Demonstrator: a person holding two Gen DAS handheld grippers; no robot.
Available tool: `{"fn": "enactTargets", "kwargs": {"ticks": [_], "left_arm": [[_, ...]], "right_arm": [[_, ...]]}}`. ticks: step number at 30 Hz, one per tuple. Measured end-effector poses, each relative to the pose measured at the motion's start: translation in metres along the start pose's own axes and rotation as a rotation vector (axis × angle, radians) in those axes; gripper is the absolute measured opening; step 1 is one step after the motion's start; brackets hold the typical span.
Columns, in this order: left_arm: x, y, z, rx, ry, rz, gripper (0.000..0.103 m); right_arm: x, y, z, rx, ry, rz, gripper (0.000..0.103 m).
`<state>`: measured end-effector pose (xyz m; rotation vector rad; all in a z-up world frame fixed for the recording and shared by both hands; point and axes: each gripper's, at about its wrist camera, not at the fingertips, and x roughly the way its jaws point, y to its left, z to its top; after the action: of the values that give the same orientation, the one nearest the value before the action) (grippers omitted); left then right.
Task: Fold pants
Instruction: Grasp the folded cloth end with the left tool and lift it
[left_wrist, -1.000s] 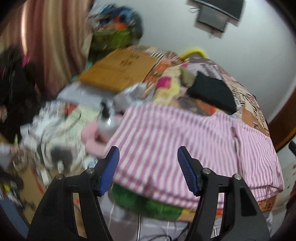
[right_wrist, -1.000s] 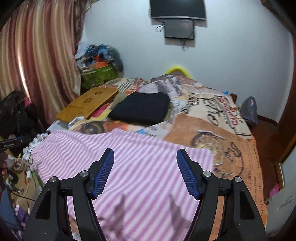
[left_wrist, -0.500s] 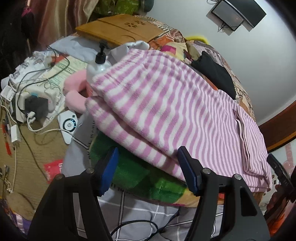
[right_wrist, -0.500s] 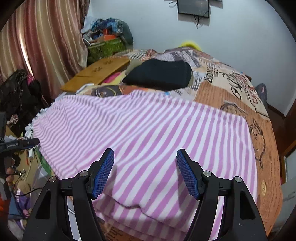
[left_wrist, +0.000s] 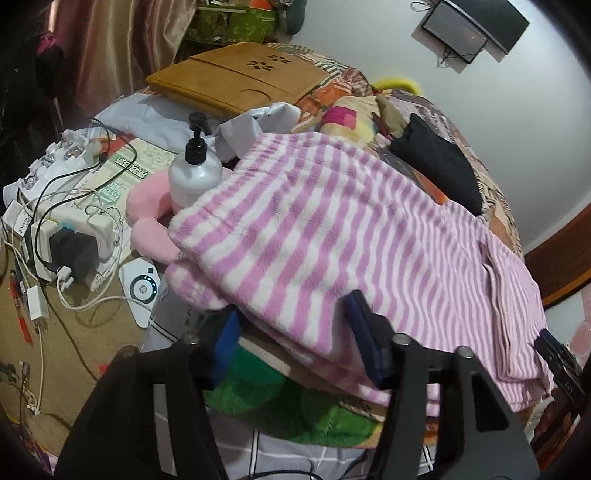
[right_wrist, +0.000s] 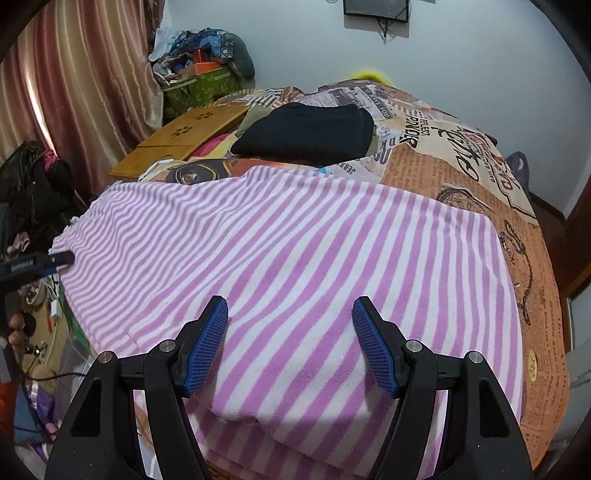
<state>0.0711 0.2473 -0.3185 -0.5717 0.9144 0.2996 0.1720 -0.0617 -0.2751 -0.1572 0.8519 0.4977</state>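
We find the soft, fleecy striped pants (right_wrist: 295, 266) lying on the bed (right_wrist: 517, 206), limp enough to need edge grips: our left gripper (left_wrist: 295, 332) is closing over the near hem, our right gripper (right_wrist: 290, 347) hovers released.

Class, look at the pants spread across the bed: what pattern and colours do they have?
The pants have pink-purple and white stripes, shown best in the right wrist view.

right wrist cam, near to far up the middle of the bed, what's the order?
right gripper → striped pants → folded black garment → yellow item at the bed's far end → wall-mounted screen.
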Motion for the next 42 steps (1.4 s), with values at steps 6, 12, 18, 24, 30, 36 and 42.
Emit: {"fn": "enactTargets", "kwargs": {"ticks": [6, 12, 18, 24, 30, 36, 42], "left_arm": [[-0.002, -0.004, 0.007, 0.032, -0.015, 0.039, 0.022], [-0.030, -0.028, 0.016, 0.128, -0.099, 0.036, 0.012], [-0.064, -0.064, 0.034, 0.212, -0.205, 0.018, 0.011], [-0.084, -0.104, 0.041, 0.296, -0.254, -0.023, 0.010], [-0.100, -0.152, 0.042, 0.378, -0.295, -0.078, 0.009], [-0.113, -0.204, 0.042, 0.468, -0.335, -0.132, 0.008], [-0.119, -0.255, 0.041, 0.539, -0.345, -0.193, 0.008]], "right_arm": [[0.003, -0.001, -0.003, 0.003, 0.003, 0.010, 0.067], [-0.001, -0.005, -0.003, 0.015, -0.004, 0.030, 0.067], [-0.017, -0.014, -0.004, 0.038, -0.039, 0.031, 0.067], [-0.037, -0.034, -0.013, 0.068, -0.068, -0.003, 0.067], [-0.053, -0.060, -0.026, 0.108, -0.070, -0.057, 0.067], [-0.053, -0.083, -0.041, 0.150, -0.053, -0.071, 0.067], [-0.043, -0.080, -0.053, 0.132, -0.036, -0.049, 0.068]]}}
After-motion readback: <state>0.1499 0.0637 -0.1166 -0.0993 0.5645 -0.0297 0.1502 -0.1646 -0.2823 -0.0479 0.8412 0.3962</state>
